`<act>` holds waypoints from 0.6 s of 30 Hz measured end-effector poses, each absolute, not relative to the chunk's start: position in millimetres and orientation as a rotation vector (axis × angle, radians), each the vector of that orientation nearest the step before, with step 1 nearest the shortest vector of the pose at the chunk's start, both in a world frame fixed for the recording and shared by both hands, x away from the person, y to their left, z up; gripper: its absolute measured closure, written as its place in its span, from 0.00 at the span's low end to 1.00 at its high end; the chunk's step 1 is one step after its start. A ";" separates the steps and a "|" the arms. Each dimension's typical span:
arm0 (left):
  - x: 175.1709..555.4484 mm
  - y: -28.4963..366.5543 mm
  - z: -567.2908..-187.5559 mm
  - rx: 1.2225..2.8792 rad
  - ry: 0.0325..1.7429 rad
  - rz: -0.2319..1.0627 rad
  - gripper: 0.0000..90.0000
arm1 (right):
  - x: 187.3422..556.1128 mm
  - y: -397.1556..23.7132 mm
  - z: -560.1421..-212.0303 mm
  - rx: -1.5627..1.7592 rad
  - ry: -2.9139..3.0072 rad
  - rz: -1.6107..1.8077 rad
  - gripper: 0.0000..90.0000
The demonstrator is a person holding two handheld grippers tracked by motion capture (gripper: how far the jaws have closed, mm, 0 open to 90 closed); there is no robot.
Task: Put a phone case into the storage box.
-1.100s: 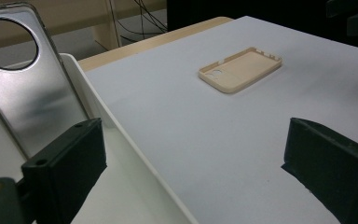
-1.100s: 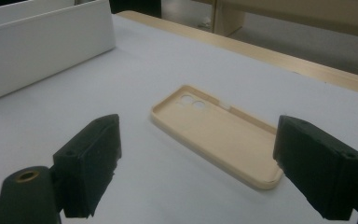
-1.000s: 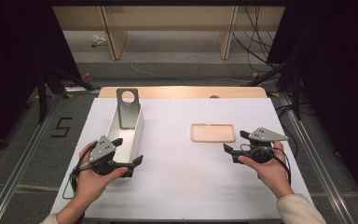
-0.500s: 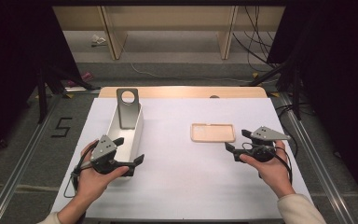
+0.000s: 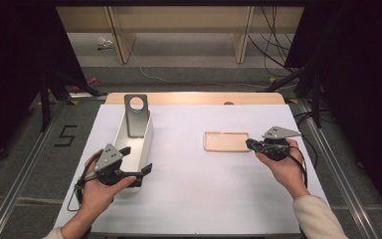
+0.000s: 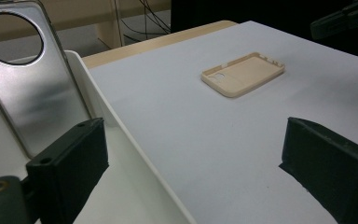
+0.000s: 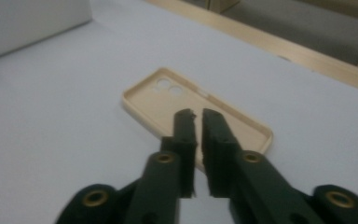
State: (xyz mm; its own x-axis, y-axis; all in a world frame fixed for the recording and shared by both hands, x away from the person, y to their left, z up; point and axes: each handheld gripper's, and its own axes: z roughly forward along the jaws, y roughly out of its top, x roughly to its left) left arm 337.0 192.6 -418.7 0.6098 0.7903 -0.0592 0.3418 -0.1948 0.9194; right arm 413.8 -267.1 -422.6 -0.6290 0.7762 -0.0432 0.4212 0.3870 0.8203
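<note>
right gripper (image 7: 195,113) jaws closing empty over beige phone case (image 7: 168,100) | left gripper (image 5: 135,160) gaping, straddling white tray (image 5: 146,137) wall | case not being gripped yet, transfer pending

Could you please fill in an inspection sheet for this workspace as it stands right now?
Surface: white table, wooden strip along its far edge.
Job's things: beige phone case lying flat, open side up; white tray holding a leaning silver phone case.
Clutter: nothing seen.
Grippers: left gripper open, straddling the tray's wall; right gripper shut, empty, at the beige case's near end.
Cables: one trails from each gripper.
Surroundings: floor cables, dark curtains.
</note>
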 end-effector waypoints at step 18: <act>339.3 197.4 -419.6 1.787 0.923 0.555 0.08 | 462.1 -266.2 -450.0 1.174 2.315 0.910 1.00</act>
